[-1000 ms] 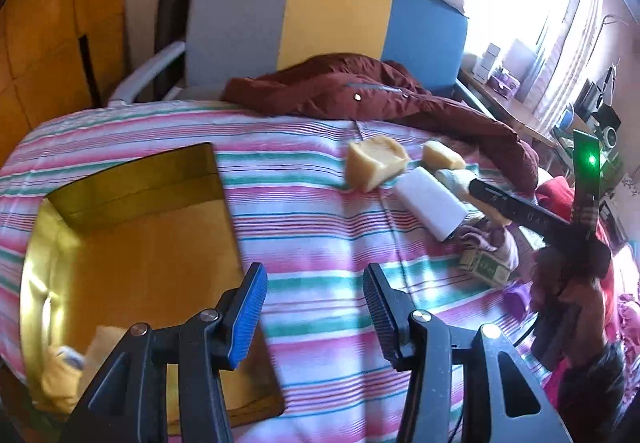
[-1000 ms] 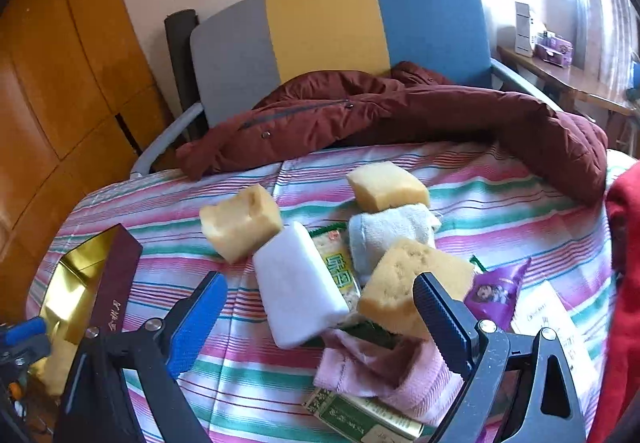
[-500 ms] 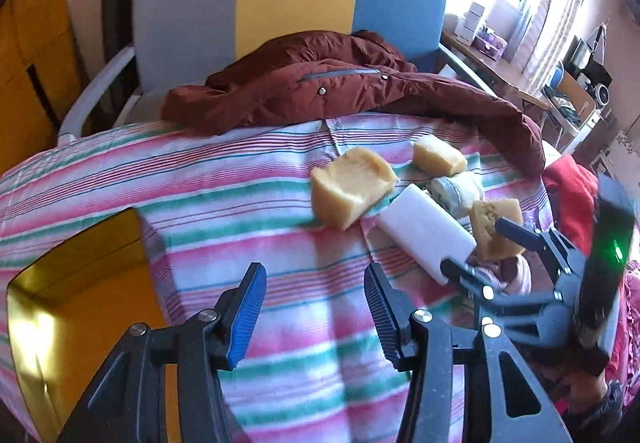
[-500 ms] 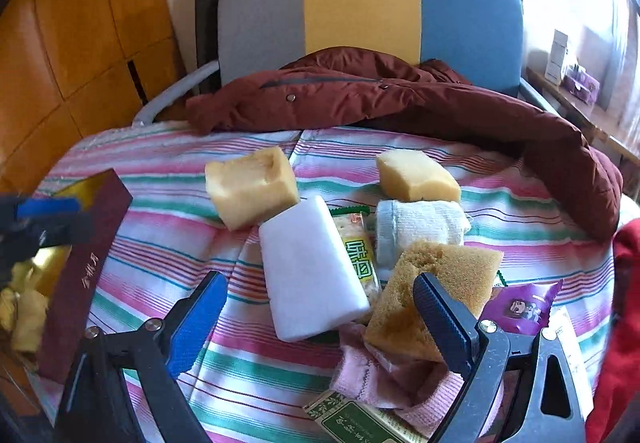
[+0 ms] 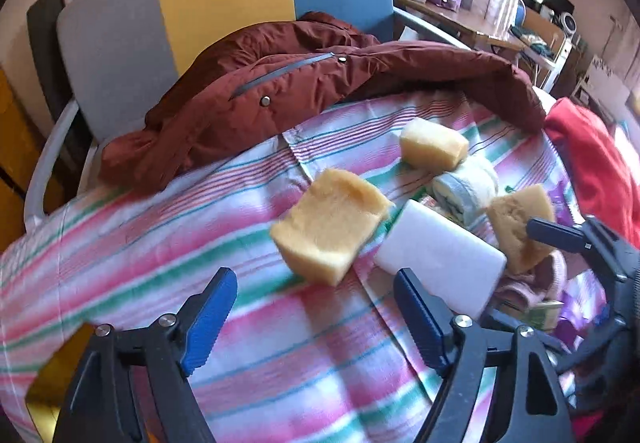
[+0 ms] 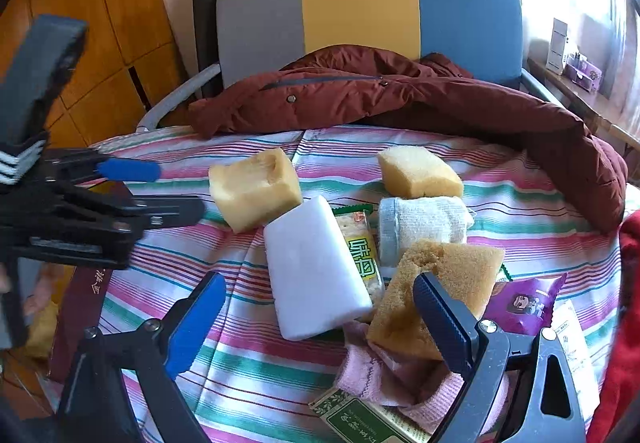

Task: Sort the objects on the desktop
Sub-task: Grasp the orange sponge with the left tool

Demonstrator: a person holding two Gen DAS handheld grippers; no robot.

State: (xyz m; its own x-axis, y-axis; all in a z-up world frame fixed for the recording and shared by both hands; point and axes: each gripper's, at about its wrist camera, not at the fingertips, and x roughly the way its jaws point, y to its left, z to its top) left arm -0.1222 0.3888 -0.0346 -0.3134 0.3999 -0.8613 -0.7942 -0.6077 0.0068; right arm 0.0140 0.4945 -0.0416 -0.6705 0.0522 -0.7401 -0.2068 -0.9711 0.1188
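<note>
- Now the left tongs (image 5: 316, 313) are spreading their jaws, nothing between them, and the big yellow sponge (image 5: 330, 225) lies just ahead of the tips on the striped cloth (image 5: 160, 251).
- Right tongs (image 6: 320, 317) stand released and empty; the white block (image 6: 314, 269) sits ahead between their jaws, untouched, with the brown sponge (image 6: 440, 299) against the right finger.
- Likely step: the left tongs take the yellow sponge for the gold box (image 5: 52, 375), whose corner shows low to their left.
- To do it well, finish opening wider than the sponge, bring one jaw down each flat side, and keep the right jaw off the white block, which touches the sponge's corner.
- Squeeze gently; it should compress, so grip near the middle.
- Keep the two tongs apart, as they work close together.
</note>
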